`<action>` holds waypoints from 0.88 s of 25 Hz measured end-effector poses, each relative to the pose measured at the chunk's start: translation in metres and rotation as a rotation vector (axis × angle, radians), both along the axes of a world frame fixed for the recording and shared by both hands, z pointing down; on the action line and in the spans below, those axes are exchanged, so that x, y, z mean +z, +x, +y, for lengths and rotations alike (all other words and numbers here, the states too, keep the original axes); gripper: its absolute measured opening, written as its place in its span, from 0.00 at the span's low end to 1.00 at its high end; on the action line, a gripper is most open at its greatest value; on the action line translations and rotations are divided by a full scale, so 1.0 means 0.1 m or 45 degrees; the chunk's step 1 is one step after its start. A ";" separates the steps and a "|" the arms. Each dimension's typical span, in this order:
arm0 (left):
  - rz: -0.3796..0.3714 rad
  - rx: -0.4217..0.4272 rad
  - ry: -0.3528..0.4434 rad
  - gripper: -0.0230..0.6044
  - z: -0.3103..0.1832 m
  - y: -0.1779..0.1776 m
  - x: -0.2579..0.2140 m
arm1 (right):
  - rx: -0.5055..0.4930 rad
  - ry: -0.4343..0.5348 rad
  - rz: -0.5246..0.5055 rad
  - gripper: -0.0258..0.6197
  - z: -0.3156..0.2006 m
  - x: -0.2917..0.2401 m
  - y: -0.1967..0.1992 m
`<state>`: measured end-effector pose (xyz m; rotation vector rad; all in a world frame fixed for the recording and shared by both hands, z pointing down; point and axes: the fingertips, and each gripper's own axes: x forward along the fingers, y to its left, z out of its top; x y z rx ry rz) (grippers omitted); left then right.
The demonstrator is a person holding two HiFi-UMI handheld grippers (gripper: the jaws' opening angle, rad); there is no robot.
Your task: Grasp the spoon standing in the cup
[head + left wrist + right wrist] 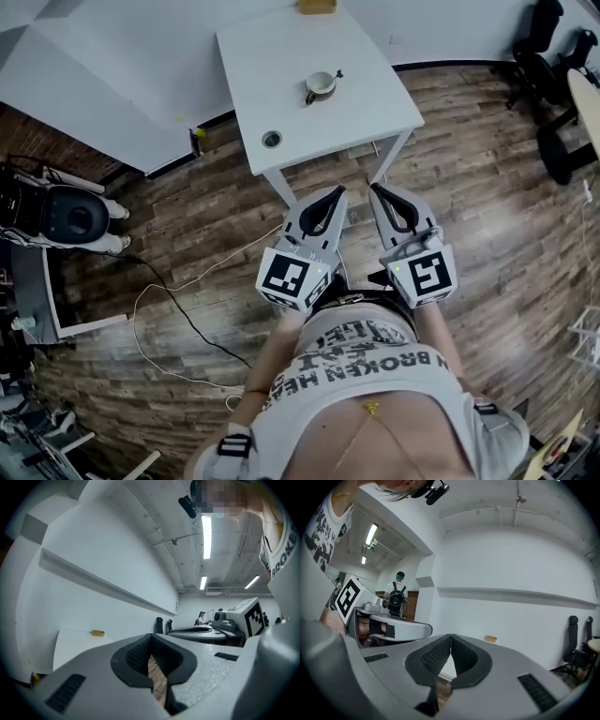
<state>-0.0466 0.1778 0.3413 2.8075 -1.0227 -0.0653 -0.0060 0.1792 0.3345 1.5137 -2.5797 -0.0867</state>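
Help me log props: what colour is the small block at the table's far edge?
Mustard yellow. The block shows best in the left gripper view.

1 white rectangular counter [375, 112]. 1 white ceramic cup [320, 86] (spoon too small to tell). 1 yellow-brown block [317, 6]. 1 round grey cable port [272, 139]. 2 black office chairs [542, 47]. 2 grey grippers: left gripper [335, 191], right gripper [376, 190].

Open floor [450, 187] before table [281, 56], room around cup [320, 85], yellow block [317, 6] at far edge
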 end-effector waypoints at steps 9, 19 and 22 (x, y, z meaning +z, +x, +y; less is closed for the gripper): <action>0.002 0.009 0.018 0.02 -0.42 -0.22 -0.02 | 0.051 -0.026 0.018 0.05 -0.41 0.05 -0.21; 0.016 -0.058 0.039 0.02 -0.97 -0.10 -0.09 | -0.048 -0.027 0.022 0.05 -1.04 0.01 -0.18; -0.003 -0.093 0.039 0.02 -1.25 -0.03 -0.07 | -0.096 -0.008 0.024 0.05 -1.33 0.00 -0.11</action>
